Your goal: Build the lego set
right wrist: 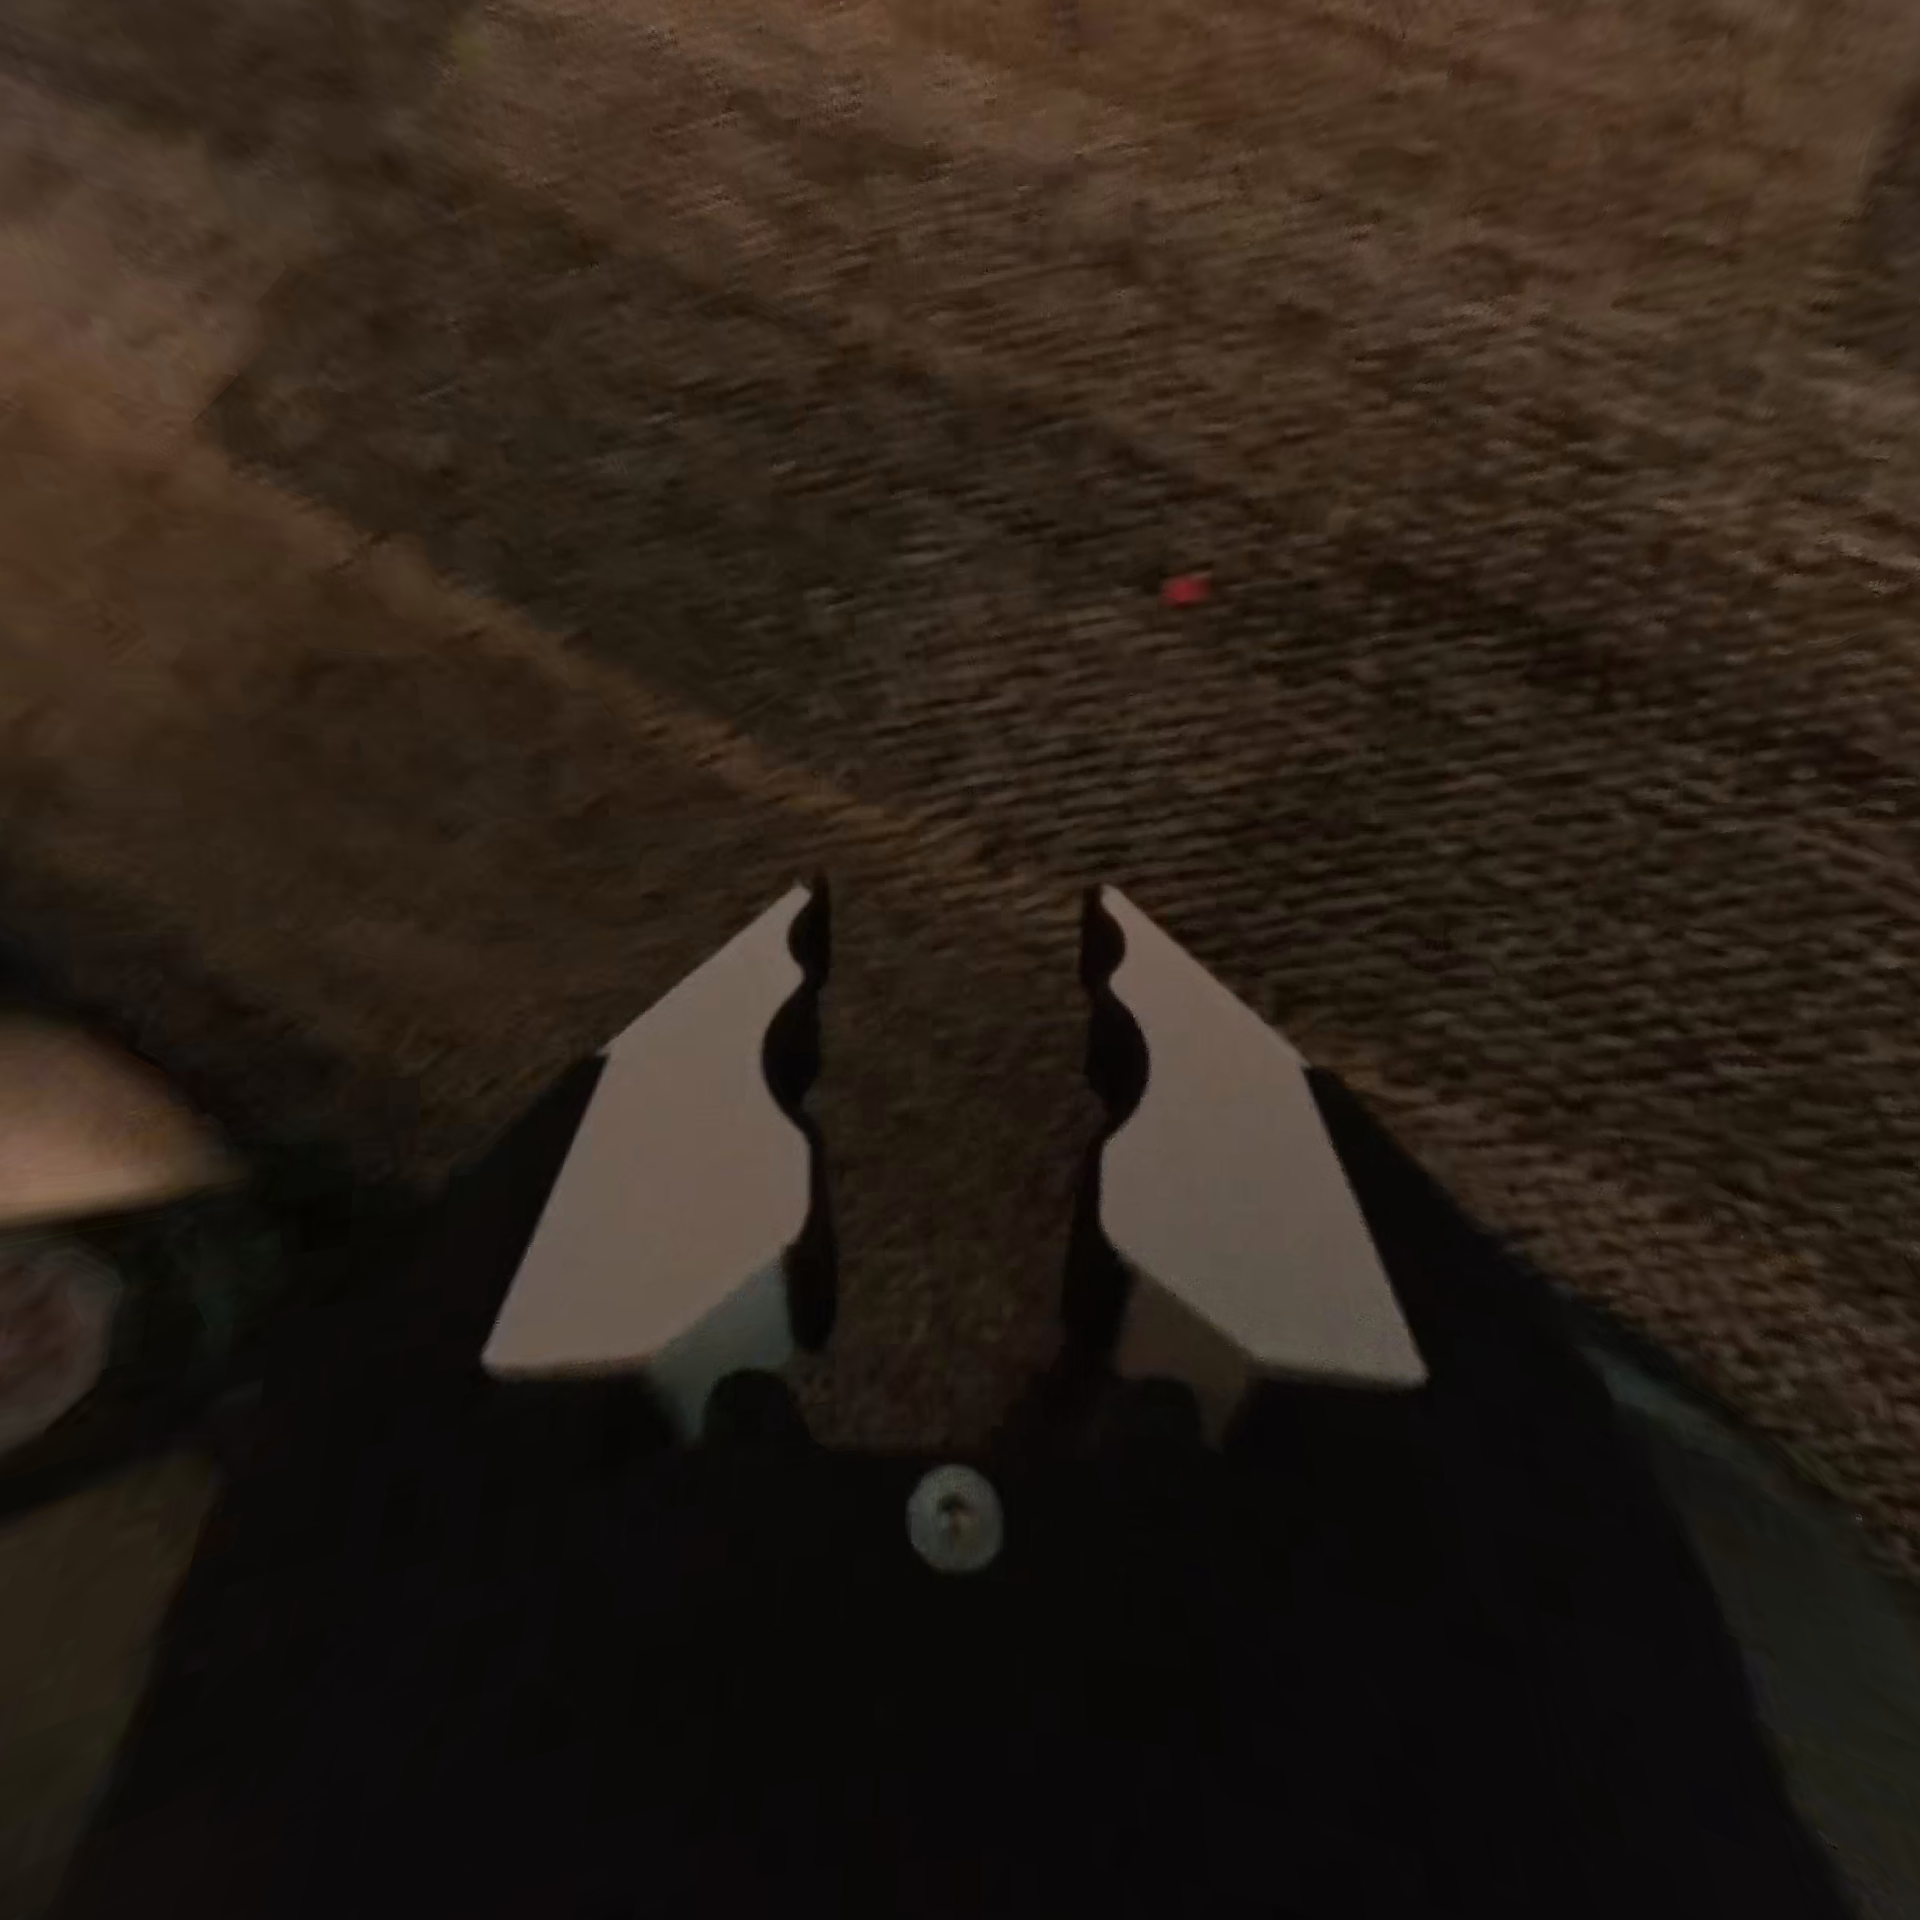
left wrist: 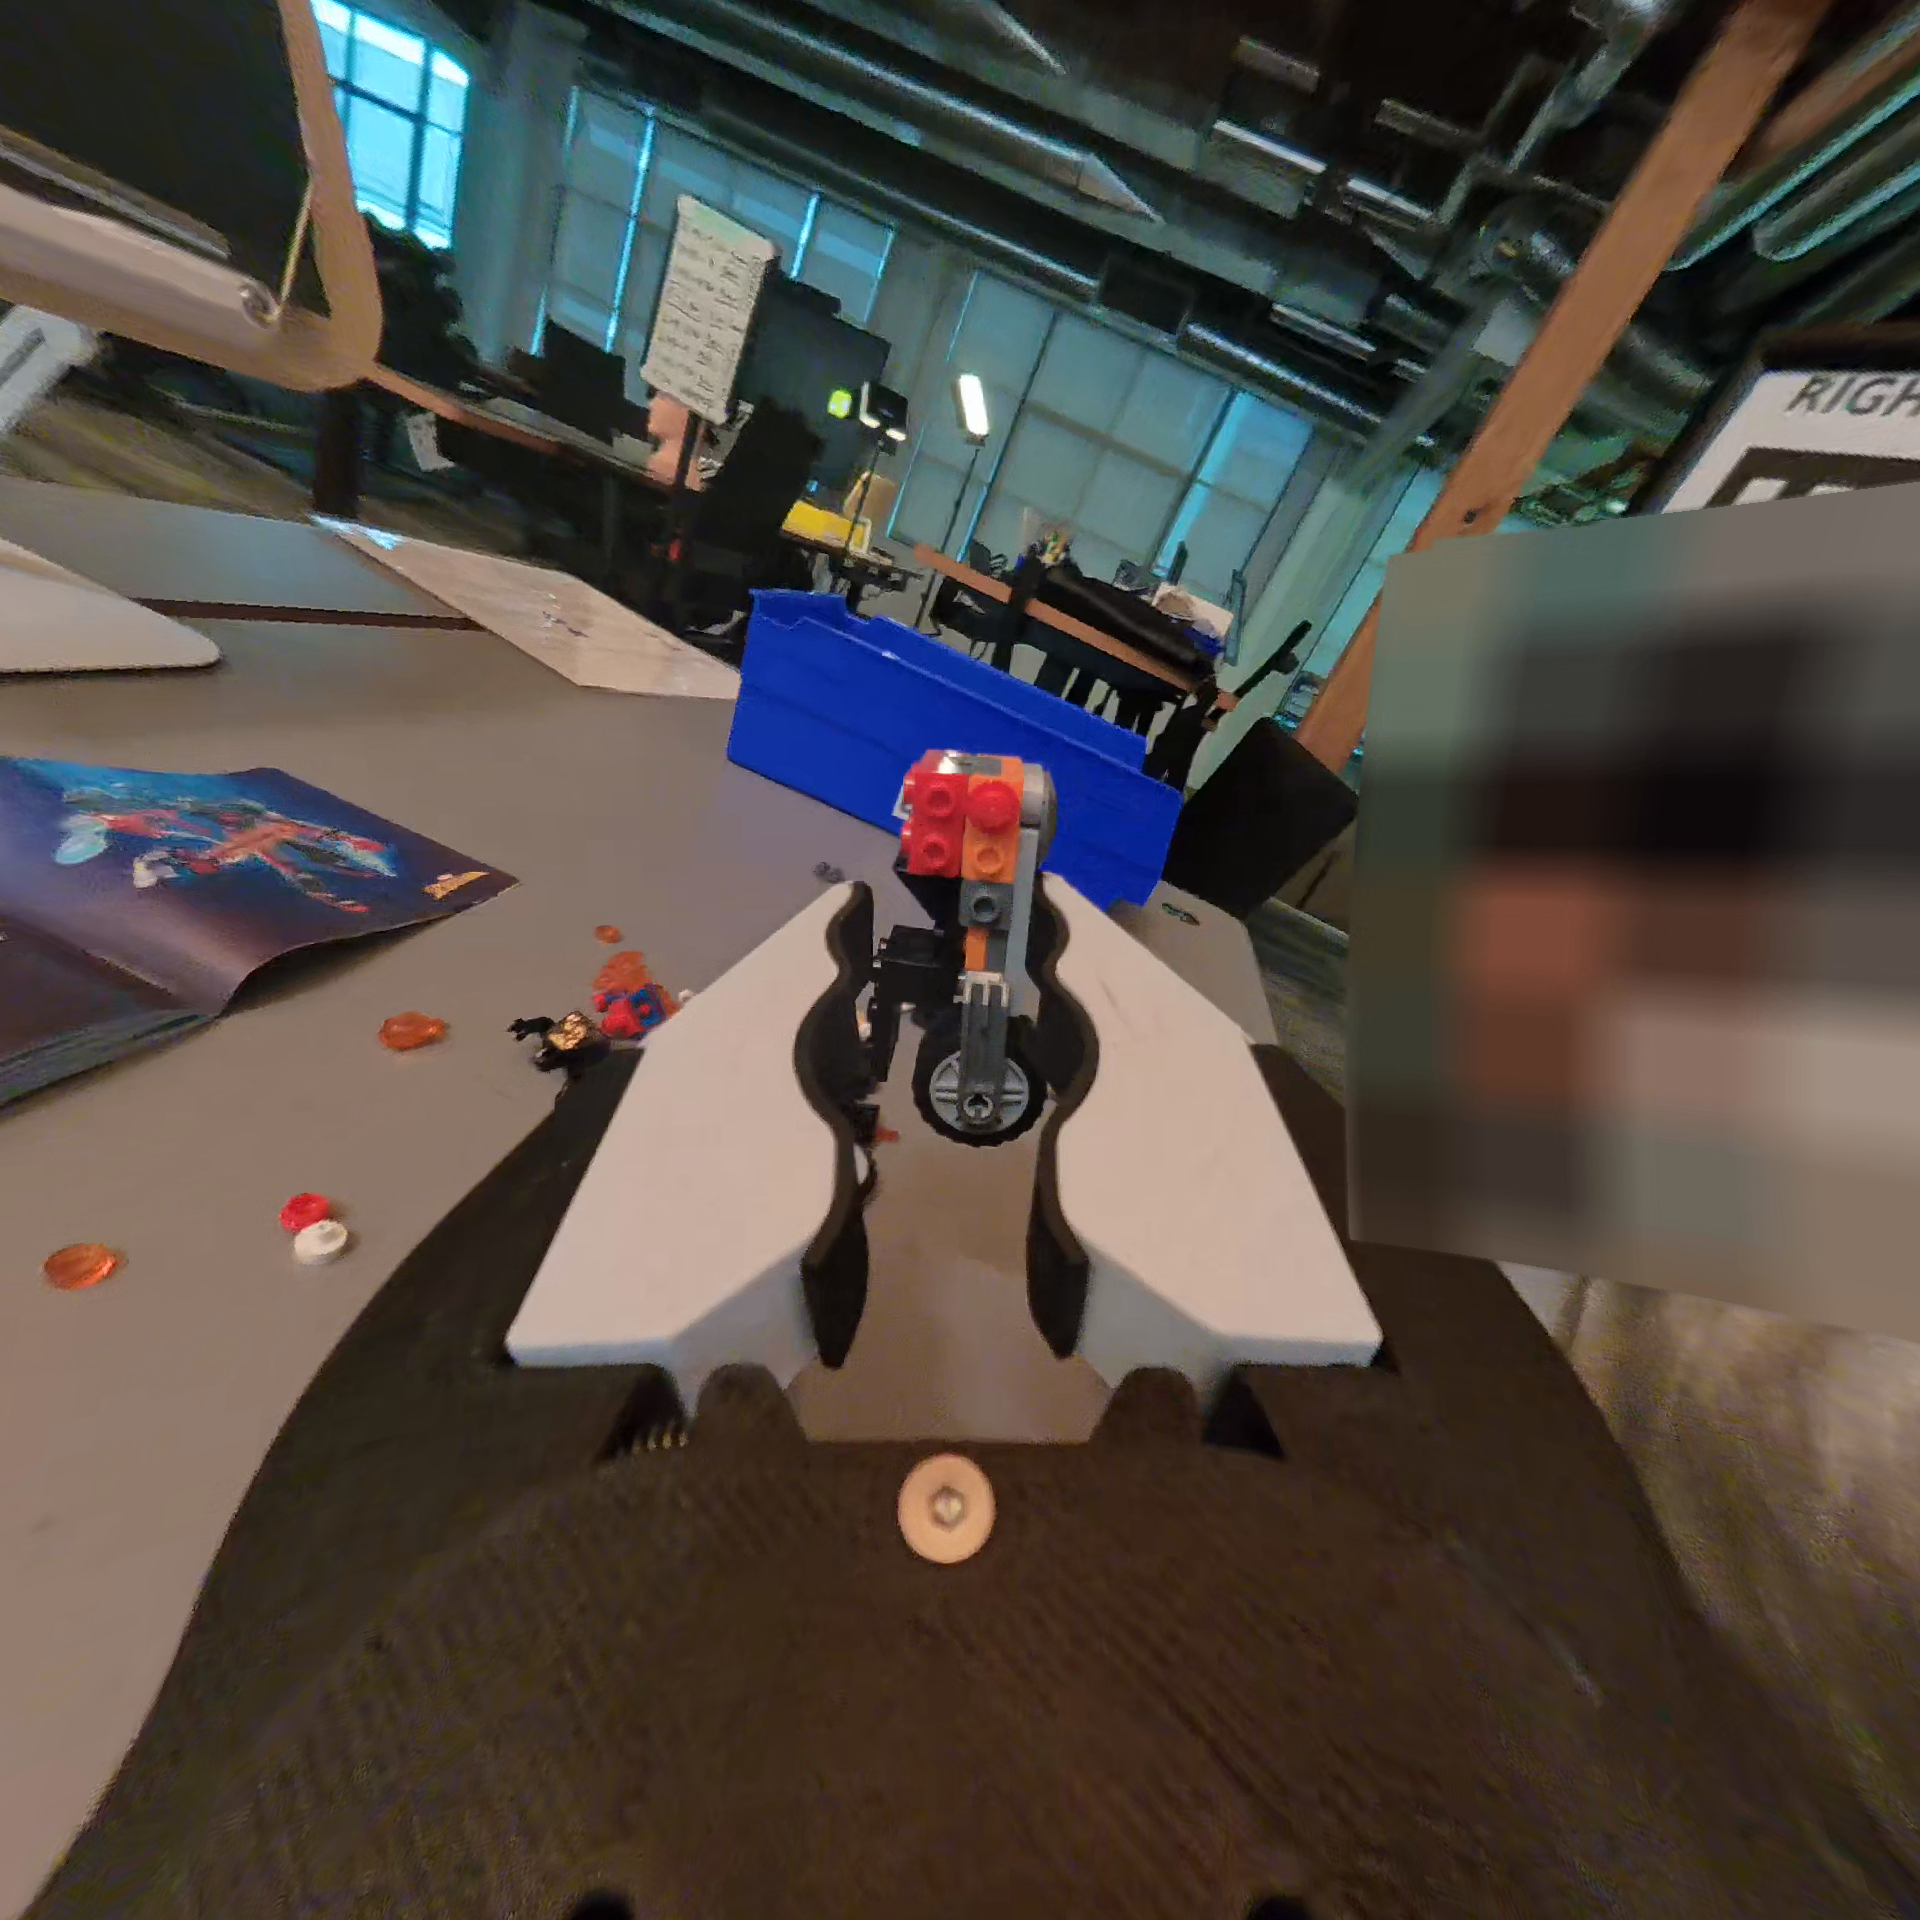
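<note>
My left gripper is shut on a small brick-built motorcycle with red, orange and grey parts and a black wheel, held above the grey table. The model stands upright between the white fingers. My right gripper is open and empty, pointing down at brown carpet below table level. A tiny red speck lies on the carpet ahead of it, apart from the jaws.
On the table: a blue bin behind the model, an open instruction booklet at left, two minifigures, and loose orange, red and white round pieces. A mosaic patch covers the right side. Tip to tip, the grippers are about 100 cm apart. Between my right fingertips and the tiny red speck there is roughly 15 cm.
</note>
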The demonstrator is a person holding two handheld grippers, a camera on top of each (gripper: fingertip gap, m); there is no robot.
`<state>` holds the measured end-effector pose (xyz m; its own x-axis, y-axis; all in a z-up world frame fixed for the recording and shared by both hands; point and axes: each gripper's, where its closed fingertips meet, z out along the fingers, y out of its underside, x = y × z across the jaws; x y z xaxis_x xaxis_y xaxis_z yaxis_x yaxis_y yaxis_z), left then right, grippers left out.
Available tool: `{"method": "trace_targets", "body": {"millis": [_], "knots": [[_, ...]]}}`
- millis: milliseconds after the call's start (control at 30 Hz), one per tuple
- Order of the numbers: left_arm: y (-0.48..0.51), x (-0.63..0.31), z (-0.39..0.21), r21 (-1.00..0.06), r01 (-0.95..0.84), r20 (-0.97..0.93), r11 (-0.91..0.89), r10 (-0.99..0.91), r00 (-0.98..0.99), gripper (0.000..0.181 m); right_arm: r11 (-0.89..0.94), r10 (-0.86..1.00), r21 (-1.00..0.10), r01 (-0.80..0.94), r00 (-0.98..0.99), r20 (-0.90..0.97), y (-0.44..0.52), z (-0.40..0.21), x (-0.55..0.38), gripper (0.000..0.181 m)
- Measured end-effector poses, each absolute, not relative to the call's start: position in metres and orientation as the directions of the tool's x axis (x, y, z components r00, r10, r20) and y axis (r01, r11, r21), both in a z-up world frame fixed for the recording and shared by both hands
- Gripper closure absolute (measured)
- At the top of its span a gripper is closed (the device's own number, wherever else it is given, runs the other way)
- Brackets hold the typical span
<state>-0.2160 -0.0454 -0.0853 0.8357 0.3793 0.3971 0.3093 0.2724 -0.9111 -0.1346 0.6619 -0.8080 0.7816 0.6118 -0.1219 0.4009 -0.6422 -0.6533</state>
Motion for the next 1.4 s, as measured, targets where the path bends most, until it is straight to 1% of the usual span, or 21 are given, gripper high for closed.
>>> {"method": "trace_targets", "body": {"millis": [67, 133, 200, 267, 400, 500, 567, 633, 700, 733, 833, 900, 1033, 1167, 1233, 1400], "knots": [[-0.052, -0.223, -0.091, -0.923, 0.291, 0.377, 0.251, 0.455, 0.807, 0.154, -0.696, 0.494, -0.66, 0.281, 0.855, -0.157, 0.695, -0.819, -0.116, 0.134], [-0.06, -0.229, -0.09, -0.922, 0.274, 0.379, 0.274, 0.489, 0.786, 0.155, -0.731, 0.379, -0.664, 0.157, 0.903, -0.203, 0.717, -0.826, -0.104, 0.137], [-0.068, -0.233, -0.088, -0.906, 0.28, 0.41, 0.317, 0.492, 0.768, 0.155, -0.716, 0.347, -0.688, 0.115, 0.914, -0.209, 0.736, -0.829, -0.104, 0.142], [-0.076, -0.237, -0.088, -0.888, 0.283, 0.442, 0.362, 0.506, 0.741, 0.155, -0.687, 0.388, -0.711, 0.15, 0.903, -0.184, 0.751, -0.833, -0.114, 0.149], [-0.101, -0.243, -0.084, -0.823, 0.266, 0.53, 0.503, 0.509, 0.678, 0.154, -0.604, 0.506, -0.748, 0.273, 0.857, -0.096, 0.775, -0.837, -0.136, 0.155], [-0.115, -0.246, -0.082, -0.798, 0.236, 0.557, 0.555, 0.526, 0.643, 0.155, -0.595, 0.541, -0.744, 0.305, 0.836, -0.09, 0.784, -0.848, -0.144, 0.158], [-0.118, -0.249, -0.084, -0.79, 0.238, 0.57, 0.565, 0.534, 0.624, 0.155, -0.622, 0.541, -0.728, 0.287, 0.83, -0.136, 0.786, -0.858, -0.146, 0.158], [-0.12, -0.251, -0.085, -0.788, 0.237, 0.575, 0.569, 0.541, 0.614, 0.154, -0.651, 0.559, -0.697, 0.3, 0.811, -0.173, 0.784, -0.869, -0.15, 0.153], [-0.124, -0.253, -0.085, -0.781, 0.231, 0.585, 0.58, 0.549, 0.597, 0.155, -0.632, 0.597, -0.696, 0.341, 0.786, -0.156, 0.785, -0.874, -0.155, 0.154], [-0.126, -0.254, -0.086, -0.775, 0.229, 0.592, 0.589, 0.55, 0.589, 0.155, -0.612, 0.62, -0.698, 0.372, 0.773, -0.133, 0.786, -0.875, -0.158, 0.151], [-0.129, -0.256, -0.086, -0.769, 0.222, 0.6, 0.6, 0.556, 0.575, 0.155, -0.597, 0.634, -0.678, 0.429, 0.77, -0.071, 0.793, -0.884, -0.158, 0.153], [-0.129, -0.257, -0.087, -0.77, 0.225, 0.601, 0.597, 0.561, 0.569, 0.155, -0.617, 0.631, -0.649, 0.446, 0.773, -0.069, 0.793, -0.893, -0.155, 0.153], [-0.131, -0.258, -0.088, -0.766, 0.224, 0.606, 0.603, 0.559, 0.566, 0.155, -0.604, 0.655, -0.647, 0.465, 0.753, -0.069, 0.787, -0.899, -0.157, 0.153], [-0.13, -0.258, -0.088, -0.766, 0.229, 0.606, 0.601, 0.556, 0.568, 0.155, -0.626, 0.62, -0.658, 0.419, 0.779, -0.095, 0.795, -0.897, -0.16, 0.161], [-0.13, -0.258, -0.088, -0.765, 0.231, 0.608, 0.601, 0.555, 0.568, 0.155, -0.636, 0.618, -0.642, 0.429, 0.781, -0.09, 0.796, -0.901, -0.16, 0.163], [-0.13, -0.259, -0.088, -0.764, 0.23, 0.609, 0.603, 0.557, 0.564, 0.155, -0.613, 0.631, -0.648, 0.452, 0.773, -0.058, 0.796, -0.902, -0.161, 0.164]]}}
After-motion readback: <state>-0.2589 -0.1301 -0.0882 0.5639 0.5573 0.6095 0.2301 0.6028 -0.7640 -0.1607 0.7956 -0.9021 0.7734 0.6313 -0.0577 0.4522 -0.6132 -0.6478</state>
